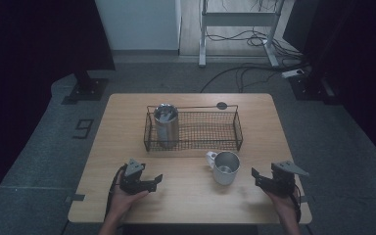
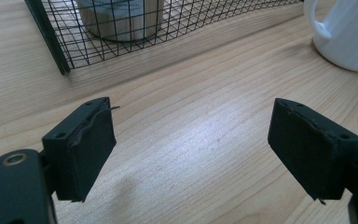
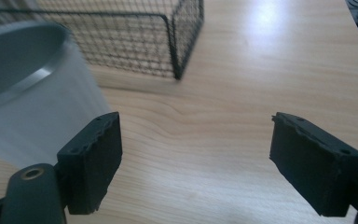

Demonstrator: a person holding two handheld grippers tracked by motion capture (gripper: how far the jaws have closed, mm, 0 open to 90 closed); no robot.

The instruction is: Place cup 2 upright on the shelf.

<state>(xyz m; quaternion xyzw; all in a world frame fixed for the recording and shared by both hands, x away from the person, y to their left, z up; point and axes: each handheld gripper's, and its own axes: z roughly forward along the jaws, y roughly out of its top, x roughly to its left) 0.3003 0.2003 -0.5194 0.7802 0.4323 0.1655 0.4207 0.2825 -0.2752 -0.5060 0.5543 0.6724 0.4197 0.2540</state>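
The white mug (image 1: 224, 167) stands upright on the desk (image 1: 186, 196), just in front of the wire basket (image 1: 194, 128) and apart from it, its handle turned toward the basket's near wall. Inside the basket, at its left end, a steel cup (image 1: 166, 123) already stands upright. From where I stand the job looks like loading cups into that basket, and the mug would be the one left to go.

Neither gripper has anything. The right gripper (image 1: 264, 179) sits low on the desk, near the mug's right side but not touching, fingers (image 3: 93, 161) spread wide; in the right gripper view the mug (image 3: 28, 88) looms just past the left finger. The left gripper (image 1: 149, 182) rests further off on the mug's other side, fingers (image 2: 81, 149) likewise apart and bare (the mug only peeks in at the top corner of its own view).

So I'd call this the approach. Next, I'd guess the right gripper needs to slide in, straddle the mug's wall or rim squarely, then close and lift clear of the basket's edge.
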